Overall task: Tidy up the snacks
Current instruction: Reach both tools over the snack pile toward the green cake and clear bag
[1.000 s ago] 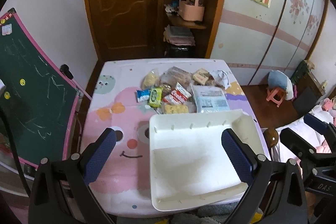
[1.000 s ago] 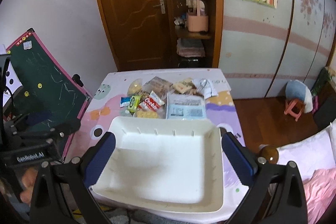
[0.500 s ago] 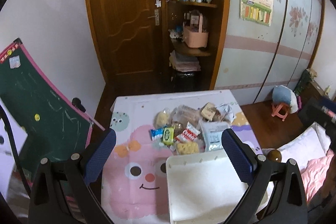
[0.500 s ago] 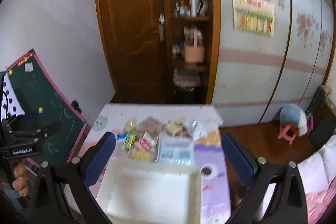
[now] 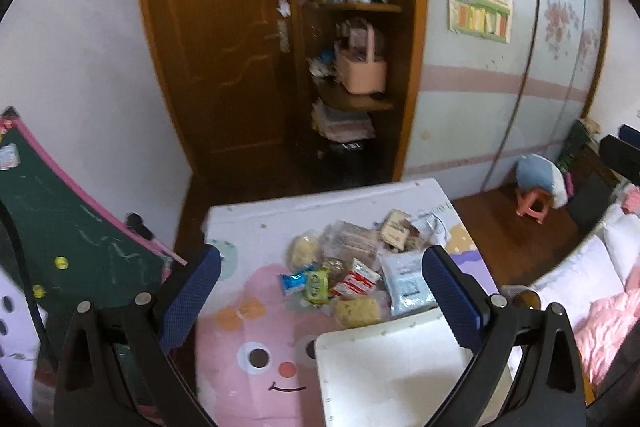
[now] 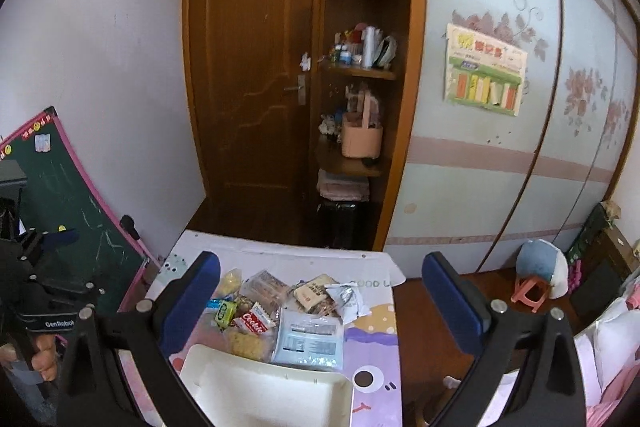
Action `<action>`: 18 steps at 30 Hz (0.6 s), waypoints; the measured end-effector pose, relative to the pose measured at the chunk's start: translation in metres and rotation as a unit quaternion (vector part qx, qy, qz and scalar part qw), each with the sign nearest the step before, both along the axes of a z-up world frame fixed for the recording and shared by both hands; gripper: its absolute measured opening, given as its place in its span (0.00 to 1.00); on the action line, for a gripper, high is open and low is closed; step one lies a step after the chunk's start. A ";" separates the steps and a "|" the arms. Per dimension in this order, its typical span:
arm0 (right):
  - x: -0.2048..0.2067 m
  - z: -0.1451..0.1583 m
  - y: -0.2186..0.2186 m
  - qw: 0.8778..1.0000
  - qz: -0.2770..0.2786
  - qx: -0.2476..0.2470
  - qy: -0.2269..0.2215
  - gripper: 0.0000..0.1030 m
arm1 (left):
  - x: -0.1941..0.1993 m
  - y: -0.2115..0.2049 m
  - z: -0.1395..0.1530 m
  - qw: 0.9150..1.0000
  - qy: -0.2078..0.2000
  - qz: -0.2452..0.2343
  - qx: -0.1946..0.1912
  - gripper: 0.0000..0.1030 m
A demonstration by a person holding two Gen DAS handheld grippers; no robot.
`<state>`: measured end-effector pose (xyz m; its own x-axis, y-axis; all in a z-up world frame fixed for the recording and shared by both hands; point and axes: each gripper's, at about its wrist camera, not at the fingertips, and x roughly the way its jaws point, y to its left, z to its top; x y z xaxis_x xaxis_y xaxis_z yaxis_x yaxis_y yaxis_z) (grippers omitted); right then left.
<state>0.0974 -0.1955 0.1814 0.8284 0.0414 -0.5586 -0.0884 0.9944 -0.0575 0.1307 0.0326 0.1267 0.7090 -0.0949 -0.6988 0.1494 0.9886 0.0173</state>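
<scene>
A heap of snack packets (image 5: 352, 263) lies on the far half of a low table with a pink cartoon cover (image 5: 248, 315): yellow noodle blocks, a red-and-white packet, green and blue sweets, a pale blue pouch (image 5: 406, 281). The same heap of snack packets (image 6: 280, 307) shows in the right wrist view. An empty white tray (image 5: 384, 367) sits on the near right of the table, its rim (image 6: 264, 383) low in the right wrist view. My left gripper (image 5: 320, 291) and right gripper (image 6: 320, 299) both stand open, held high above the table, with nothing between the fingers.
A green chalkboard (image 5: 60, 235) leans at the table's left. Behind the table are a wooden door (image 6: 252, 75) and open shelves with a pink basket (image 6: 362, 139). A pink stool (image 5: 534, 203) and a bed edge (image 5: 592, 287) lie to the right. A hand (image 6: 42, 359) holds the left gripper's handle.
Both grippers have risen and tilted up, away from the table. The tray and snacks have slid lower and smaller in both views. Jaws stay open.
</scene>
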 end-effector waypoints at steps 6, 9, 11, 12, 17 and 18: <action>0.043 -0.045 -0.006 0.998 0.016 0.017 0.064 0.98 | 0.043 -0.005 -0.049 0.999 0.048 -0.007 0.011 0.98; 0.069 -0.076 -0.012 0.995 0.020 0.019 0.098 0.98 | 0.069 -0.006 -0.079 0.996 0.076 0.009 0.038 0.98; 0.086 -0.099 -0.016 0.992 0.020 0.019 0.125 0.98 | 0.090 -0.006 -0.105 0.994 0.103 0.002 0.047 0.98; 0.096 -0.113 -0.018 0.989 0.020 0.022 0.142 0.98 | 0.096 -0.005 -0.116 0.992 0.115 0.001 0.051 0.98; 0.137 -0.186 -0.030 0.974 0.022 0.039 0.222 0.98 | 0.141 0.006 -0.188 0.979 0.197 0.017 0.047 0.98; 0.145 -0.203 -0.031 0.970 0.022 0.038 0.238 0.98 | 0.145 0.008 -0.200 0.977 0.209 0.020 0.043 0.97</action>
